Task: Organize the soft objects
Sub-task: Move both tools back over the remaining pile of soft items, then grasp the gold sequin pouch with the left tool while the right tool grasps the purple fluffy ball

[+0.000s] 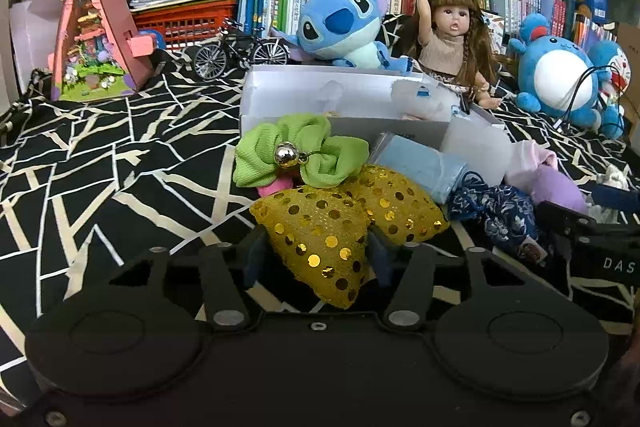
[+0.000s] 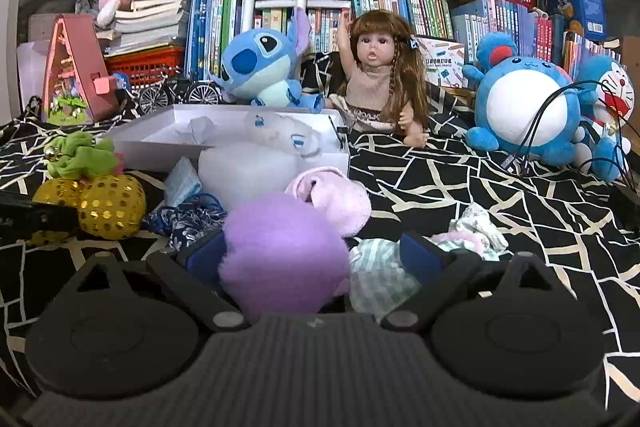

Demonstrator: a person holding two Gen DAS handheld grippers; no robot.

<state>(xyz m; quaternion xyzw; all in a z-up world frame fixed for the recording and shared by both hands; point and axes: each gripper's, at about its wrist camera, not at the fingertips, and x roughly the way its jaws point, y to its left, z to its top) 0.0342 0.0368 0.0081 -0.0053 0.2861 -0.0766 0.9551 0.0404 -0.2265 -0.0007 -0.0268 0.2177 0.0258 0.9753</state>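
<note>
The left claw (image 1: 316, 251) was seen clenched on a corner of the gold sequinned pouch (image 1: 320, 231), which lay just in front of the white box (image 1: 320, 95) on the black patterned cloth (image 1: 100, 167). A green fabric bow (image 1: 300, 155) with a small bell rested on top of the pouch, nearer the box; it was judged likely to slide off or be dragged along if the pouch were lifted by that one corner. The right claw (image 2: 316, 259) was held spread, with the purple fluffy ball (image 2: 280, 263) between its fingers and only the left pad seeming to touch it; no firm grip was shown. A closing squeeze could be expected to catch the pale checked cloth (image 2: 376, 279) beside the ball. The blue floral fabric (image 1: 496, 211) and pink plush (image 2: 340, 195), crowded in front of the box, could be snagged as well.
</note>
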